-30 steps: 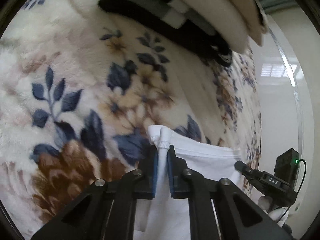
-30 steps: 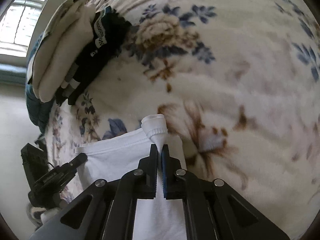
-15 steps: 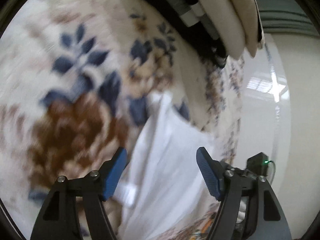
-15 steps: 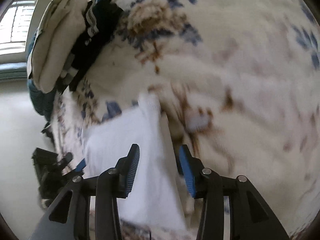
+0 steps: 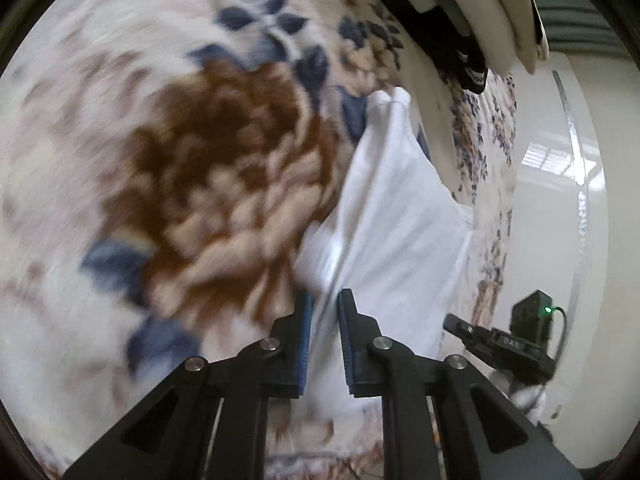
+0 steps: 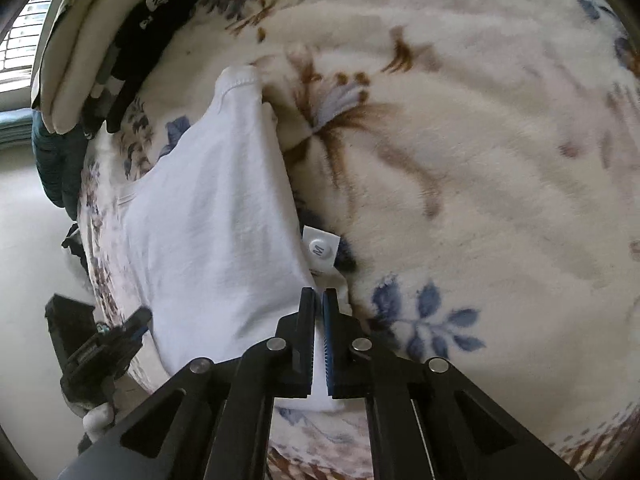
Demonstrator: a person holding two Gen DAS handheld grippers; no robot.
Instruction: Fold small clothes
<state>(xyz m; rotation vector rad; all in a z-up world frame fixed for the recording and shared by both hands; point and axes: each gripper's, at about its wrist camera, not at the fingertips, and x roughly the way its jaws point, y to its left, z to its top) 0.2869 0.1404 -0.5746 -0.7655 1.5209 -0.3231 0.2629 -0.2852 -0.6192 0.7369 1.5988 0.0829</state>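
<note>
Right now your left tool (image 5: 323, 312) has its blue-padded jaws drawn close with a fold of the white garment (image 5: 396, 216) pinched between them, and your right tool (image 6: 319, 308) is clamped nearly flat on the near edge of the same white garment (image 6: 216, 216). That garment lies spread on the floral blanket (image 6: 460, 160), a cream plush cover with brown and blue flowers, and it runs from your tools up toward a hemmed corner at its far end. Along its right-hand edge, in the right wrist view, a small size tag (image 6: 320, 249) marked M sticks out just beyond the right tool's tips and rests on the blanket. From the left wrist view the cloth rises in a ridge out of the left tool's jaws, with a second layer folded beneath it on the left side; this view is blurred, so finer detail of the fold is hard to read. Beyond the garment's far corner sits a stack of folded clothes (image 6: 100, 44), cream pieces on the outside and black ones beside them, well apart from both tools. Each view shows the other tool low at the blanket's edge, over a pale floor (image 6: 28, 208).
</note>
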